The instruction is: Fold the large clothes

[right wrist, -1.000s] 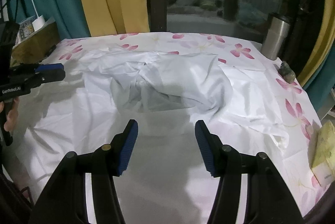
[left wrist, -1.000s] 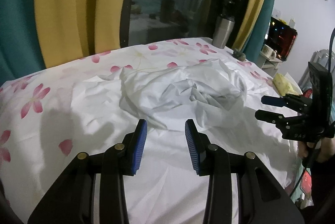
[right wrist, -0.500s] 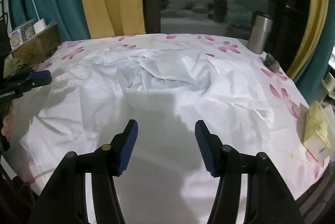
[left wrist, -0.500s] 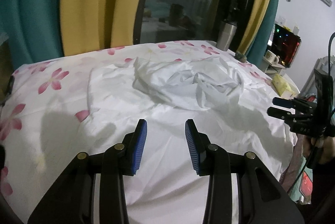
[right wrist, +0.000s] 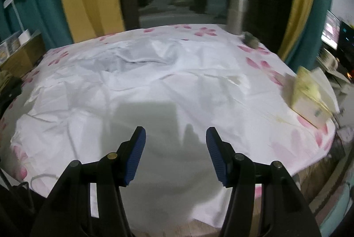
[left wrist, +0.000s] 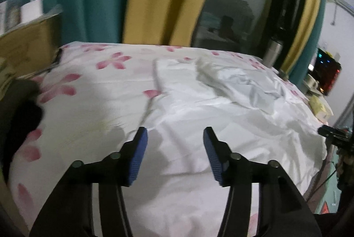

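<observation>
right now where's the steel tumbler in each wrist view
Left wrist: steel tumbler at upper right, at the table's far edge before the dark window frame.
Right wrist: steel tumbler upper centre-right, same far edge.
Shared landmark: the white garment spread in front of it.

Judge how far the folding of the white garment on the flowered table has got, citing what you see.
Done: the white garment lies spread over the flowered tablecloth, its far part still rumpled; no fold shows. In hand: nothing. The left hand-held gripper is opening over the cloth's near left edge, nothing between its jaws; the right hand-held gripper hangs open and empty. Left: every fold.
</observation>
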`<state>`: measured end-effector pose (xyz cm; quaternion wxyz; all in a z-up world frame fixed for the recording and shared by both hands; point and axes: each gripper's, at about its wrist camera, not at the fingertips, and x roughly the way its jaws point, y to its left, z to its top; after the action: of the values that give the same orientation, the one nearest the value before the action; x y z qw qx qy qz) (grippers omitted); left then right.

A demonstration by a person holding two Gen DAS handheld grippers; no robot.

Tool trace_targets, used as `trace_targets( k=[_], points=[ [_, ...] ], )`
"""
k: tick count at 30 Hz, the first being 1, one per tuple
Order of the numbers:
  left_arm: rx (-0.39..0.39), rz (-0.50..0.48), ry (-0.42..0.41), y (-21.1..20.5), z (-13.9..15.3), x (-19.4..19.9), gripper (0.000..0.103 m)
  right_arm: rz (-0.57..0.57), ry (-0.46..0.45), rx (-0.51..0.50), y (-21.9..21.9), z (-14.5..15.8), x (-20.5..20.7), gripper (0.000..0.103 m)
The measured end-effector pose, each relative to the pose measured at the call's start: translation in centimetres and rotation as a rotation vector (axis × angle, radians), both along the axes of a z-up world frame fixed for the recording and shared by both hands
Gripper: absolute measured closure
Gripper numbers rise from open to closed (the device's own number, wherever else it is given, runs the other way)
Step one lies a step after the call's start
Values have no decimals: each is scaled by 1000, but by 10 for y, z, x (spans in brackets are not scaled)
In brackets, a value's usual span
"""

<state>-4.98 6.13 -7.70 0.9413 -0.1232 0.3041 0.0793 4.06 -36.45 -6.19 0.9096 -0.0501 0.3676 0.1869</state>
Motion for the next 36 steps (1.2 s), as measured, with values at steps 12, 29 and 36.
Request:
trace_targets(
  k=[12,29,36],
  points=[
    [40,67,93,24,-20,-15,39,-160,43,-10,-61,-17,4,46],
    [71,-23,219,19,-41,-20,38,-95,100,5,-64,-36,-6,46],
    [131,-84,233,1,-41,-22,63,-4,72,-58,-38,-36,-23,73]
  ],
)
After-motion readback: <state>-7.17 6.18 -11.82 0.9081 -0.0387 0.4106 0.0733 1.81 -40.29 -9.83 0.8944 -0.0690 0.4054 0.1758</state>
